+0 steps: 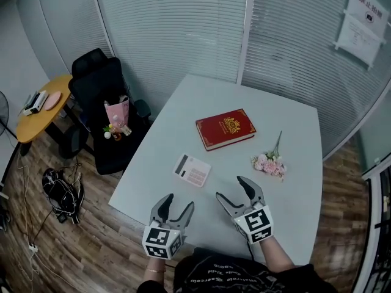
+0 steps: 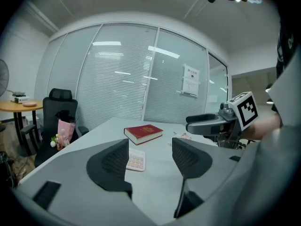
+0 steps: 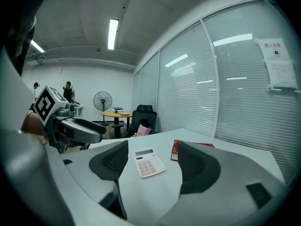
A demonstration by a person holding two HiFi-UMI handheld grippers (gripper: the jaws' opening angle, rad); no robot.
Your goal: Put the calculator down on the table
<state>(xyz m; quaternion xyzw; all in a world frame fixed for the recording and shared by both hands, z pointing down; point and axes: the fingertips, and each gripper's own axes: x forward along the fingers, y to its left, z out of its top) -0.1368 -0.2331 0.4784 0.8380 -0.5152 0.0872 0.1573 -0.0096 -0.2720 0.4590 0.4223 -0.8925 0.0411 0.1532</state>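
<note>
A white calculator lies flat on the pale table, free of both grippers. My left gripper hovers near the table's front edge, open, with nothing between its jaws. To its right my right gripper is open and empty as well. In the right gripper view the calculator lies straight ahead between the open jaws of that gripper. From the left gripper view, the calculator is partly hidden behind the left jaw of the left gripper, and the other gripper shows at the right.
A red book lies beyond the calculator and a small pink flower bunch to its right. A black chair with a pink bag stands left of the table, and a round wooden table farther left. Glass walls with blinds stand behind.
</note>
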